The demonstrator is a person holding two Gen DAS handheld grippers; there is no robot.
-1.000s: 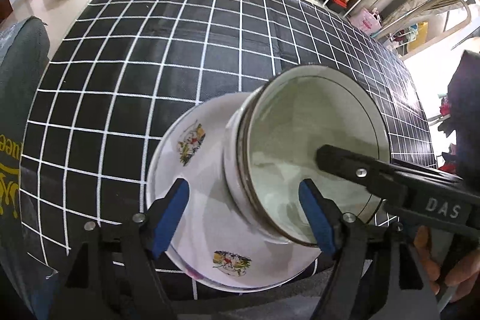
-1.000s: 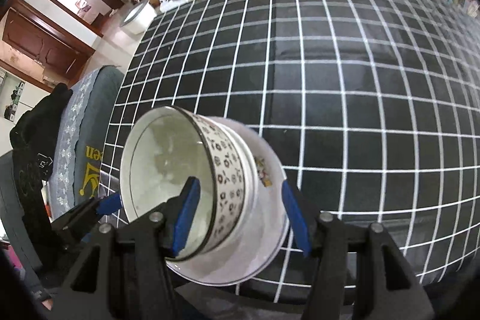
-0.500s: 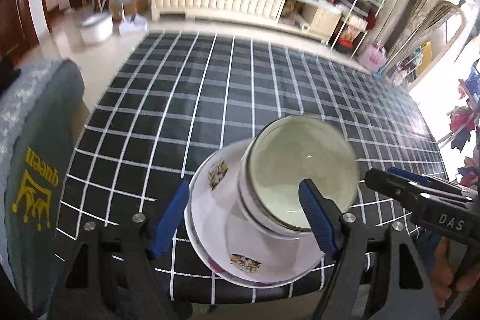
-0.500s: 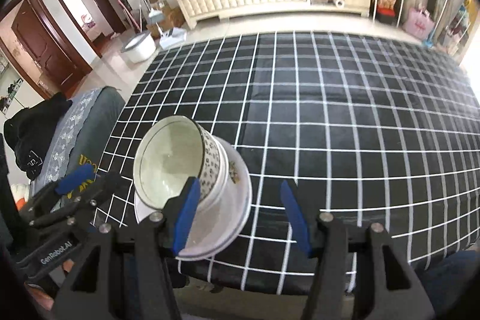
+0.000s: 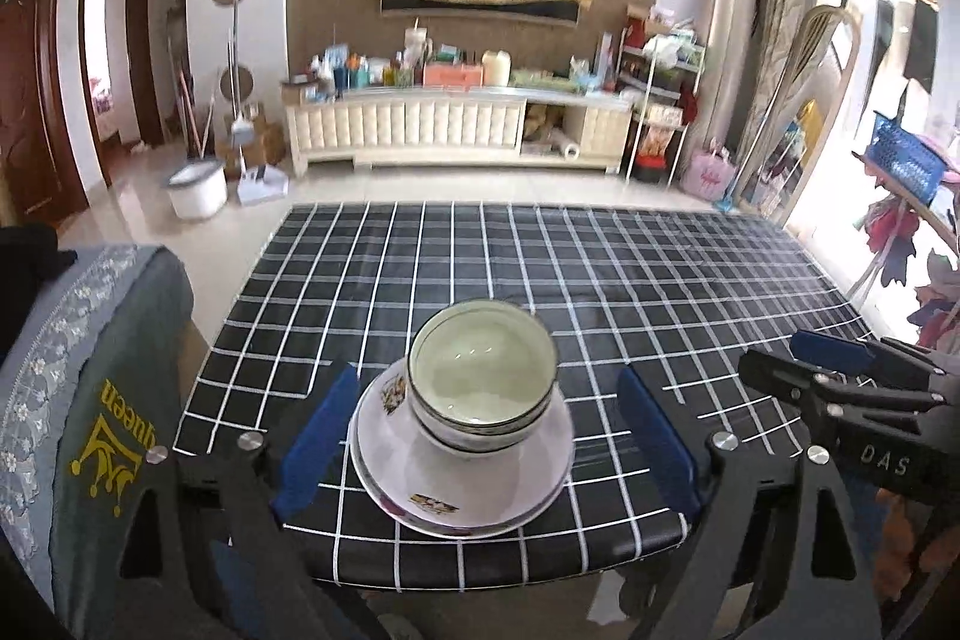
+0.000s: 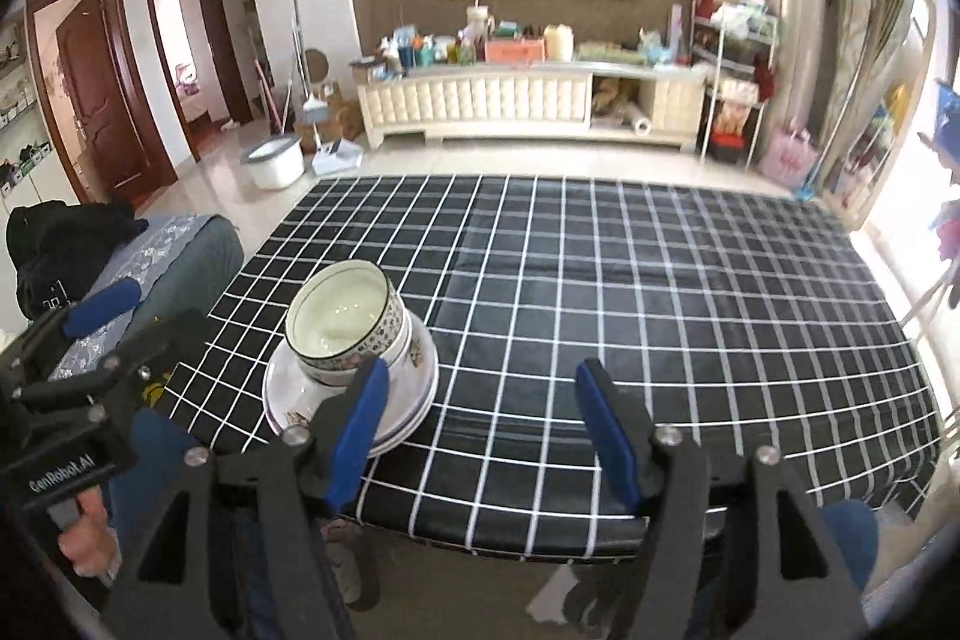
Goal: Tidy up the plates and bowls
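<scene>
Near the left end of the near edge of the black tabletop with its white grid cloth (image 5: pixel 600 280) stands a stack: white ceramic bowls with a dark patterned band (image 5: pixel 480 382) nested upright on white glazed plates with small flower prints (image 5: pixel 462 484). The stack looks finished, judging by how squarely it sits.

The left gripper (image 5: pixel 486 436) hangs short of the stack, its jaws having just been opening and now spread wide with nothing pinched; the right gripper (image 6: pixel 480 424) has likewise just been widening, its jaws parted over bare cloth beside the plates.

The crockery is probably stiff, fairly heavy as a stack, glossy and so slippery, and chippable (rims especially). If it must move, the sound hold would likely be the plates' rims, one gripper on each side, lifted level.
</scene>
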